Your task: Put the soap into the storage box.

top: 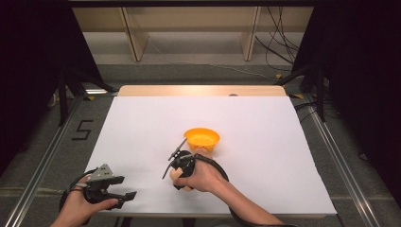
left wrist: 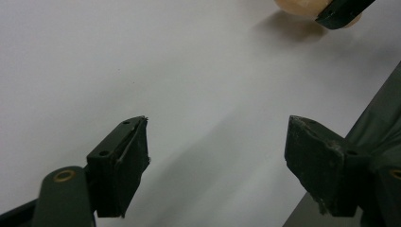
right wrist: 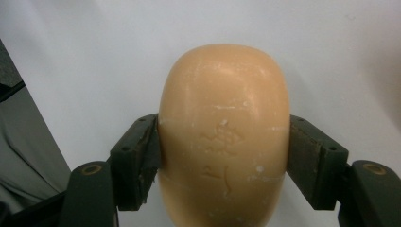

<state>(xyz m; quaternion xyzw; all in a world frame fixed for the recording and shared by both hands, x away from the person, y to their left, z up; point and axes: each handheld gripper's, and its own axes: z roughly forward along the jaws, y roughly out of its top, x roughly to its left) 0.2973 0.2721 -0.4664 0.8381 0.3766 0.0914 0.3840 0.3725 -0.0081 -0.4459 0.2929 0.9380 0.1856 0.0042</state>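
Right gripper clamped on a tan soap bar over the white table; left gripper idle and agape.

At the near left corner of the white table (top: 142,118) the left gripper (top: 124,190) rests in the person's hand, its jaws spread wide with nothing between them. Near the middle of the table's front, the right gripper (right wrist: 222,156) has both jaws pressed flat against the long sides of the soap bar (right wrist: 222,137). The bar is an oval, peach-tan cake with a smooth, slightly scuffed face, a faint stamped mark and pale flecks; its long axis runs along the jaws, rounded end pointing away from the hand. Whether it touches the table cannot be told. Just beyond it stands an orange bowl (top: 202,138), a little to the right.
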